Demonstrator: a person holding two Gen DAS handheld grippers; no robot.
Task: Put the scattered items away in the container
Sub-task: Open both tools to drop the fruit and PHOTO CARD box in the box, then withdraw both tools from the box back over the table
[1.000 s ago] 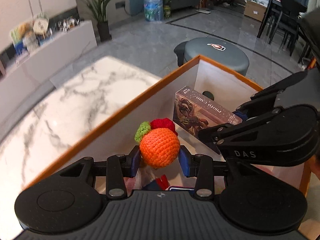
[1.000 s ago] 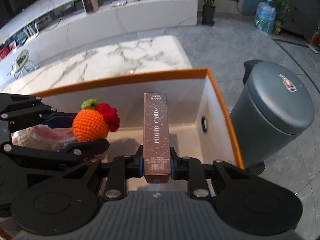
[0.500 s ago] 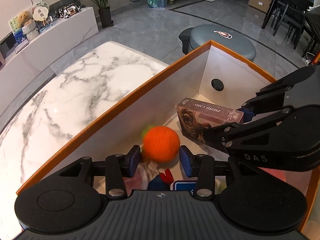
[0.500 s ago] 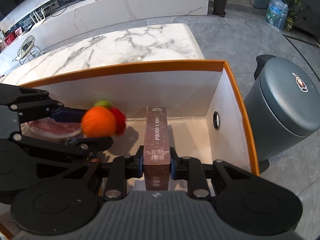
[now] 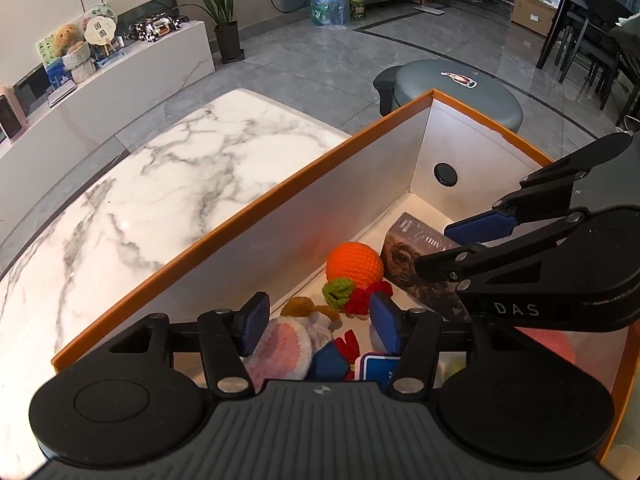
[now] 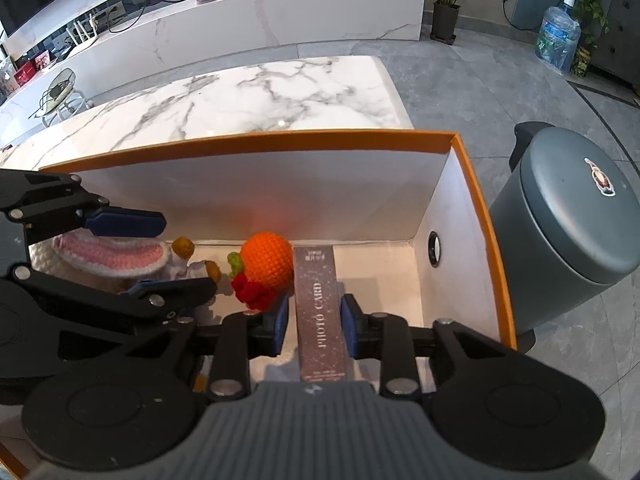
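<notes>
Left wrist view: looks down into orange-rimmed box (image 5: 248, 216) sitting on marble bench (image 5: 160, 184), near bench's far corner. Left claw (image 5: 318, 326) opening, pads apart, gripping nothing. Crochet orange (image 5: 354, 262) lying loose on box floor just beyond claw, green leaf and red bit turned toward camera, touching card box (image 5: 416, 256) beside it. Pink-and-white plush toy (image 5: 284, 346) below claw, with blue and red soft pieces next to it. Right claw (image 5: 464, 244) reaching in from right edge of frame, over card box. Grey round bin (image 5: 460, 88) on floor past box's far corner.

Right wrist view: same box (image 6: 256, 142) seen along its length, white inner walls, round hole in right end wall. Right claw (image 6: 316, 322) opening, blue pads either side of card box (image 6: 320, 312), narrow gap showing on each side, no clear press on it. Card box standing on its long thin edge on box floor, lettered face up. Crochet orange (image 6: 268, 260) touching card box's left side, near far wall. Plush toy (image 6: 112, 256) toward left end, left claw (image 6: 160, 256) above it with pads apart and holding nothing. Grey bin (image 6: 568, 216) just outside box's right wall.
</notes>
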